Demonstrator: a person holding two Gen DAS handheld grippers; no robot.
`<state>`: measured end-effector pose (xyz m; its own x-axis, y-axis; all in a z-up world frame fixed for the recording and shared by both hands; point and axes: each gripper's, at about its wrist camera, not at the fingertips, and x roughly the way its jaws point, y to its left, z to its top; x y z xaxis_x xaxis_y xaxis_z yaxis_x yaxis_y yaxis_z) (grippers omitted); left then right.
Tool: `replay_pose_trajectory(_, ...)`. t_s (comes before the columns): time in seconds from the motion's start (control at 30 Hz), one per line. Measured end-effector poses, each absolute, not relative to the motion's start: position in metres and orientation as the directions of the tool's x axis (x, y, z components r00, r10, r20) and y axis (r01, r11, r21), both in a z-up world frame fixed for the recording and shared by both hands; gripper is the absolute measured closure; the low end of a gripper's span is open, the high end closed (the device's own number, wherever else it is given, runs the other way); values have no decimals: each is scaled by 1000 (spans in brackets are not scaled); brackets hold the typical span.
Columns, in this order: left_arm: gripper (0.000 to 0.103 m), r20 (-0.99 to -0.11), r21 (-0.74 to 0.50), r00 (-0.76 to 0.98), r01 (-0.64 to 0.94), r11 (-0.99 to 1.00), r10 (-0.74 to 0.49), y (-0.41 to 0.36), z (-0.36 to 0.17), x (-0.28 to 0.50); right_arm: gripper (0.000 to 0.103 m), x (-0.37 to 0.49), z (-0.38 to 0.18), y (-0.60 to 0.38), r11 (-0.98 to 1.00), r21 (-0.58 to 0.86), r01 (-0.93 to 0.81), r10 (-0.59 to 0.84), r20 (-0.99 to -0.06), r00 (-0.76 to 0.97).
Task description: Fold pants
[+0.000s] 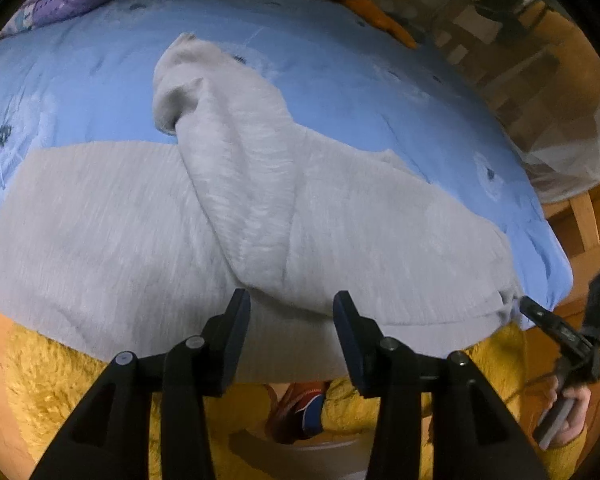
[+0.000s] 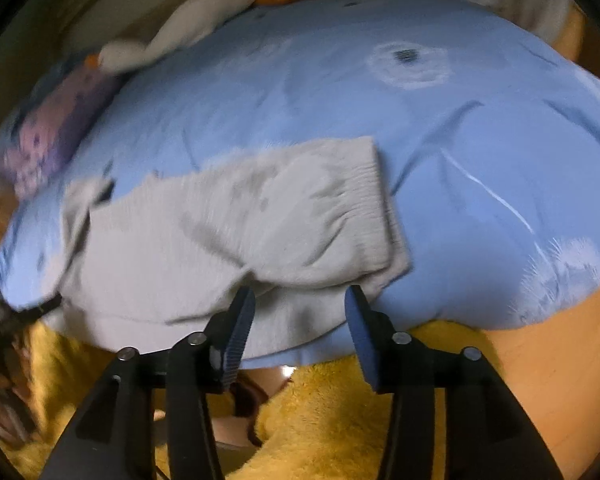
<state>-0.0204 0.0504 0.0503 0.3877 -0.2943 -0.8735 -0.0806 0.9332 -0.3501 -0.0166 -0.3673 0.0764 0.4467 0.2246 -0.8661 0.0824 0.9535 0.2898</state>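
Blue bed cover (image 1: 360,92) under grey pants (image 1: 100,232) — soft, limp knit, one leg thrown across, near front edge. Left gripper (image 1: 292,304) and right gripper (image 2: 300,300): jaws apart, empty. Best taken at ribbed waistband (image 2: 374,188) — probably light.

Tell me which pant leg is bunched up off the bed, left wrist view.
The upper leg of the grey pants: it ridges up diagonally toward the left gripper, while the other leg lies flat on the blue quilt.

Grey pants (image 1: 260,216) on light-blue, dandelion-printed quilt (image 1: 360,92).
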Motion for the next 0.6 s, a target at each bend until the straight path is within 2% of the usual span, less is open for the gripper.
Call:
replay_pose_trajectory(0.23,58,-876,-376,379,-147,915,-299,63,34,-13,50,1,64,-398,828,493,266,350,-826,442)
replay_pose_trajectory(0.4,59,-878,-381,374,-166,910,-299,64,28,-8,51,11,46,-396,804,508,309,357,-829,431)
replay_pose_trajectory(0.43,72,-876,-379,381,-161,911,-297,64,28,-8,53,13,44,-394,807,503,308,355,-831,428)
replay_pose_trajectory(0.47,94,-873,-386,380,-154,910,-306,64,28,-8,67,15,44,-392,813,495,308,347,-835,427)
replay_pose_trajectory(0.53,97,-864,-415,375,-153,897,-336,62,30,-6,90,17,47,-391,835,464,295,321,-847,425)
replay_pose_trajectory(0.6,97,-858,-412,391,-139,900,-333,59,38,-10,96,15,51,-395,846,455,277,310,-844,438)
